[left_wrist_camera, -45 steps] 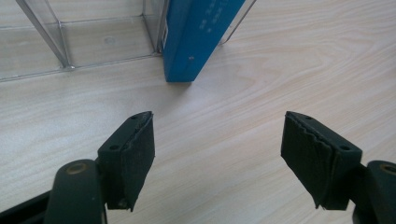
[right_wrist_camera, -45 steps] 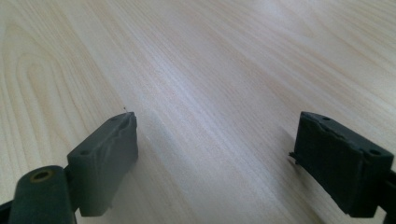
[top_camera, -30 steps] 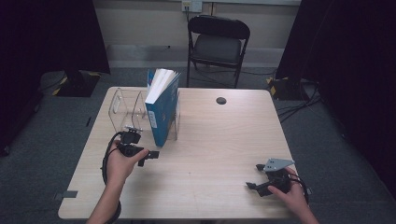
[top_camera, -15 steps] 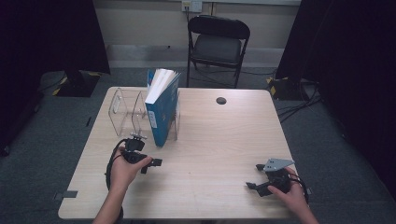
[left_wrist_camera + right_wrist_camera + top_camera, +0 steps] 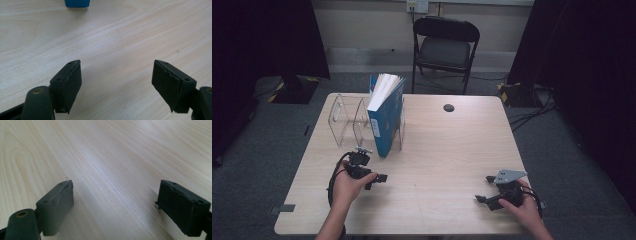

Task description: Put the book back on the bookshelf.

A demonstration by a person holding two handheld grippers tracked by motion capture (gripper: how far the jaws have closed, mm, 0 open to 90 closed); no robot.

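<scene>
Book (image 5: 384, 117) stands upright in the clear rack (image 5: 349, 120), around 10 o'clock on our table (image 5: 437, 165) from up high. Our left gripper (image 5: 379, 178) sits just below it at 7, right gripper (image 5: 482, 199) down at 5. Left gripper view: tongs (image 5: 116, 85) wide apart, nothing between, blue book corner (image 5: 77, 3) at 12. Right gripper view: tongs (image 5: 115, 207) apart too, bare wood between.

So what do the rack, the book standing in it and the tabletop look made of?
Rack: clear hard plastic, likely acrylic; the table shows through its glossy dividers. Book: paper pages with a smooth blue cover, probably coated card. Table: pale wood grain, matte, perhaps laminate.
</scene>
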